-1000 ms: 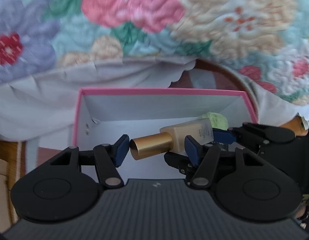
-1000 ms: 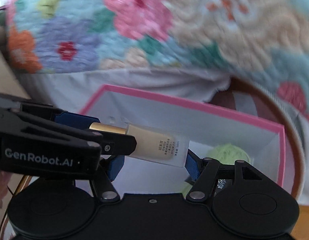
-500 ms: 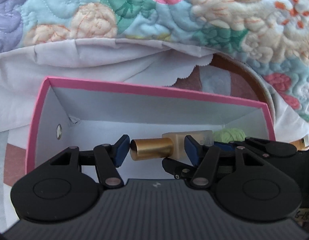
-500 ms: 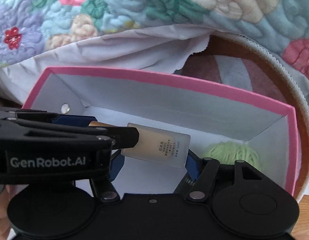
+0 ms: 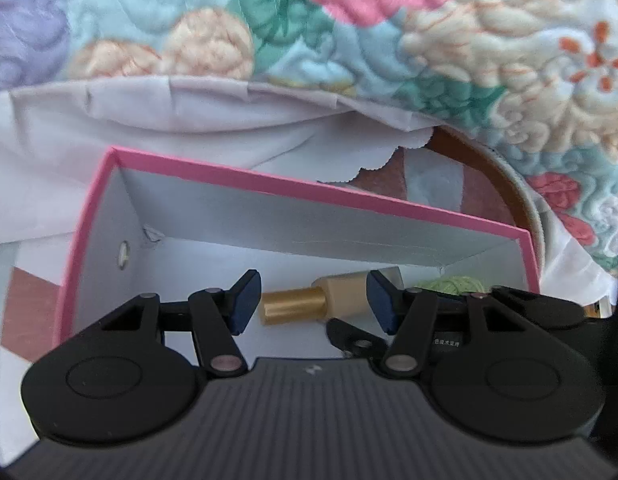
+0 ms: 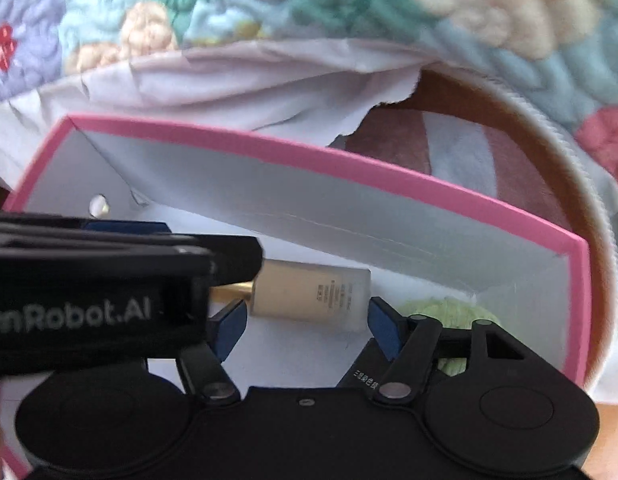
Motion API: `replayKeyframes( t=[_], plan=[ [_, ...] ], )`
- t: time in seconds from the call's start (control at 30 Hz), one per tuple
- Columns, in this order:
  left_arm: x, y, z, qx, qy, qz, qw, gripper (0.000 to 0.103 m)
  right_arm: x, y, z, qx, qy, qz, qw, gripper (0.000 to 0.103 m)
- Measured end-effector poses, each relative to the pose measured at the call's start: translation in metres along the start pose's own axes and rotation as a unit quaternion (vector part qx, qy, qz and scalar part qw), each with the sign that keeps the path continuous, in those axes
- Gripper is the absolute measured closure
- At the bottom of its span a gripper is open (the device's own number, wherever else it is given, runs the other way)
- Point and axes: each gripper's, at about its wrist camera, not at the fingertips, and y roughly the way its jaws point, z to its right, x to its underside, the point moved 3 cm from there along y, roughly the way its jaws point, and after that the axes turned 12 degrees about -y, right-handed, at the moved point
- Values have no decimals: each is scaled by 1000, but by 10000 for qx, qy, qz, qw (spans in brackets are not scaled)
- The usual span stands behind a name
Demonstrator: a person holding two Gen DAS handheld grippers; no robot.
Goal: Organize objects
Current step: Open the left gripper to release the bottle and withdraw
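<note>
A cream foundation bottle with a gold cap (image 5: 293,306) (image 6: 309,294) lies on its side on the white floor of a pink-rimmed box (image 5: 309,190) (image 6: 317,154). My left gripper (image 5: 315,300) hangs over the cap end, open, with small gaps beside the cap. My right gripper (image 6: 307,320) straddles the bottle's body. Its jaws are opening, the bottle sits between the pads and just beyond them, and the pads do not press on it. The left gripper's black body crosses the left of the right wrist view and hides the cap there.
A pale green yarn ball (image 5: 453,284) (image 6: 449,310) sits in the box's right corner. Behind the box lie a crumpled white cloth (image 5: 149,120), a round brown-lined container (image 6: 549,152) and a flowered quilt (image 5: 389,20).
Both grippers have sunk into the box with the bottle, which now rests on the floor. The right gripper's pads have drawn slightly off the bottle's ends.
</note>
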Motion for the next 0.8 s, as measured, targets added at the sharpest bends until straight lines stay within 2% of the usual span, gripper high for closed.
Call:
replayKeyframes(
  t=[0.1,0.27,0.33,0.5,0.7,0.8],
  plan=[
    [4,-21,6,-130,151,28,9998,45,10,-32,2,-179,60,308,9993,31],
    [19,-61,14,-311,355,26,9989,41,27,-78,-3,-532,52,527,9972,31],
    [14,-80,14,-369,428,27,9984,39,26,-93,-8,-537,-68,628,9966,31],
    [32,-127,18,-362,712,-113,9967,37,33,-150,-27,-394,-454,991,9933,31],
    [68,-190,28,-341,1252,-200,9913,37,65,-210,-54,-306,-1034,1157,9874,31],
    [81,-220,28,-354,1266,-135,9912,37,82,-237,-73,-319,-1339,1271,9823,31]
  ],
)
